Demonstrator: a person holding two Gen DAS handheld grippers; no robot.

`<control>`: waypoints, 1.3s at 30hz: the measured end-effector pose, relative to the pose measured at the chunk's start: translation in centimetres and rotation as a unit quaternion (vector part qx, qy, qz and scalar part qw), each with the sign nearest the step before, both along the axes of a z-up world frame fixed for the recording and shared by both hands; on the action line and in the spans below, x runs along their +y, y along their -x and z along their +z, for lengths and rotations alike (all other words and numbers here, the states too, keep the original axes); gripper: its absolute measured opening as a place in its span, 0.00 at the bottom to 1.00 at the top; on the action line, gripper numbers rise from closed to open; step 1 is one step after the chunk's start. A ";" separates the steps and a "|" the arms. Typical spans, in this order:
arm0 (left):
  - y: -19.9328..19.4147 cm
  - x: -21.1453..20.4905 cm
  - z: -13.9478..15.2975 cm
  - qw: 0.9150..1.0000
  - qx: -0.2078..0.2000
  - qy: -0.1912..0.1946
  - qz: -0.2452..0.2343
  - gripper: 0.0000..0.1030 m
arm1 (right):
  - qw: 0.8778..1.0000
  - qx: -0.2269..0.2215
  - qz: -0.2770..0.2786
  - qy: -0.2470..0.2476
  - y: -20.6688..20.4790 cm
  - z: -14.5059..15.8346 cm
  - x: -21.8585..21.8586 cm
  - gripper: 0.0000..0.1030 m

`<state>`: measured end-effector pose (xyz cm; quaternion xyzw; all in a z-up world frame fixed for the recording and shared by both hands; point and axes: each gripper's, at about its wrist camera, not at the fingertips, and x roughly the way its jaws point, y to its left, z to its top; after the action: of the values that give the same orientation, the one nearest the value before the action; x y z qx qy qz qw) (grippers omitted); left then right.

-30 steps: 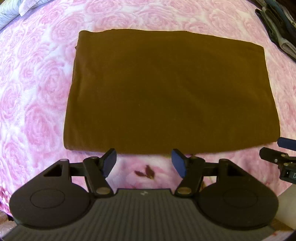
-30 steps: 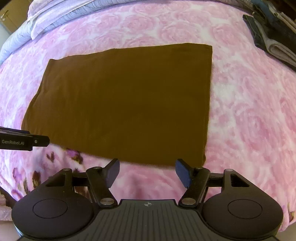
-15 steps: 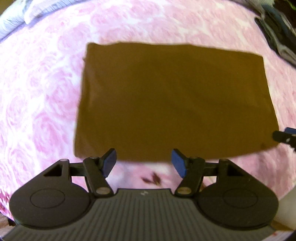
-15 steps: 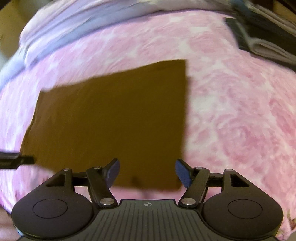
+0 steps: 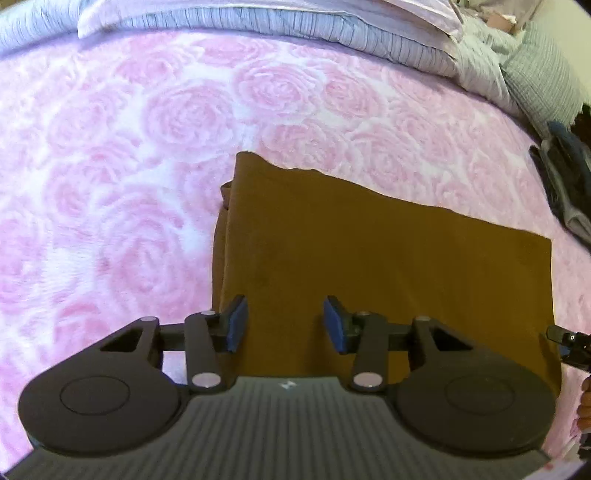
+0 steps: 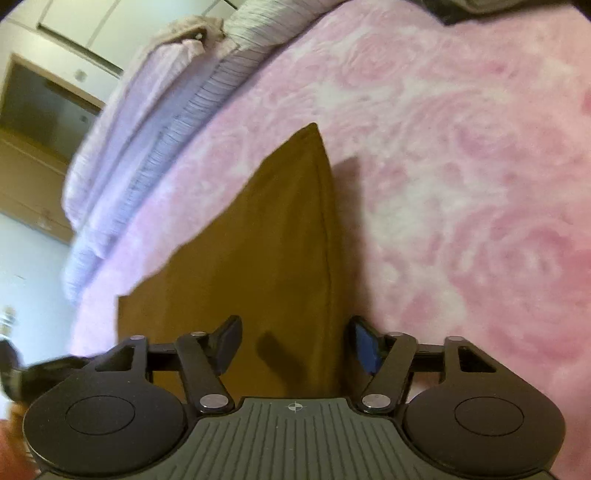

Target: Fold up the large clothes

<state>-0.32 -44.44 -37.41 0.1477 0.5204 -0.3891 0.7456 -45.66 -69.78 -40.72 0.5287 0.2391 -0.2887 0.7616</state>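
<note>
A brown garment [image 5: 388,258], folded into a flat rectangle, lies on a pink rose-patterned blanket [image 5: 147,147]. My left gripper [image 5: 284,323] is open just above the garment's near left corner, blue pads on either side of the cloth edge. In the right wrist view the same brown garment [image 6: 258,258] runs away from me, its right edge between the fingers of my open right gripper [image 6: 295,347]. Nothing is clamped in either one. The right gripper's tip [image 5: 569,343] peeks in at the right edge of the left wrist view.
Striped lilac bedding [image 5: 332,29] is bunched along the far side of the bed. A pile of dark folded clothes [image 5: 565,192] lies at the right edge. A wooden cabinet [image 6: 33,155] stands beyond the bed on the left.
Both grippers have dropped and moved forward to the garment's near edge, which now lies between their open fingers. The views have tilted up toward the headboard bedding.
</note>
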 end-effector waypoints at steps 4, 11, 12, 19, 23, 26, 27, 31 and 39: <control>-2.1 0.2 -2.4 1.000 0.023 0.008 0.007 0.35 | 0.999 -0.032 0.012 -0.017 -0.1 -1.3 -1.1 0.40; -3.9 0.9 -2.6 0.997 0.065 0.033 -0.016 0.35 | 0.991 0.129 0.019 0.014 -4.7 1.7 -0.7 0.14; -4.3 1.1 -2.5 0.997 0.070 0.037 -0.022 0.34 | 0.984 0.174 0.019 0.019 -6.3 2.5 -0.5 0.13; -9.7 5.3 -0.9 0.997 0.064 0.048 -0.003 0.32 | 0.881 0.449 0.010 0.148 -19.8 9.3 4.5 0.12; -13.4 9.4 -0.5 0.997 0.067 0.036 0.019 0.32 | 0.848 0.466 0.059 0.246 -29.3 12.0 12.1 0.12; -15.6 12.3 -0.8 0.995 0.083 0.029 0.045 0.32 | 0.826 0.456 0.121 0.307 -36.0 10.5 18.1 0.12; -16.2 13.2 -1.0 0.994 0.090 0.028 0.054 0.32 | 0.821 0.454 0.142 0.317 -38.0 9.3 19.8 0.12; -17.2 15.5 -1.9 0.991 0.109 0.028 0.068 0.32 | 0.784 0.471 0.234 0.329 -42.8 2.2 24.9 0.25; -15.8 14.8 -1.4 0.982 0.167 0.075 0.055 0.32 | 0.862 0.362 0.251 0.250 -39.5 7.5 25.5 0.44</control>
<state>15.50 -29.66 -38.78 -0.0046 0.6140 -0.4046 0.6777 -6.14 -44.25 -33.25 0.1011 0.5422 -0.3087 0.7749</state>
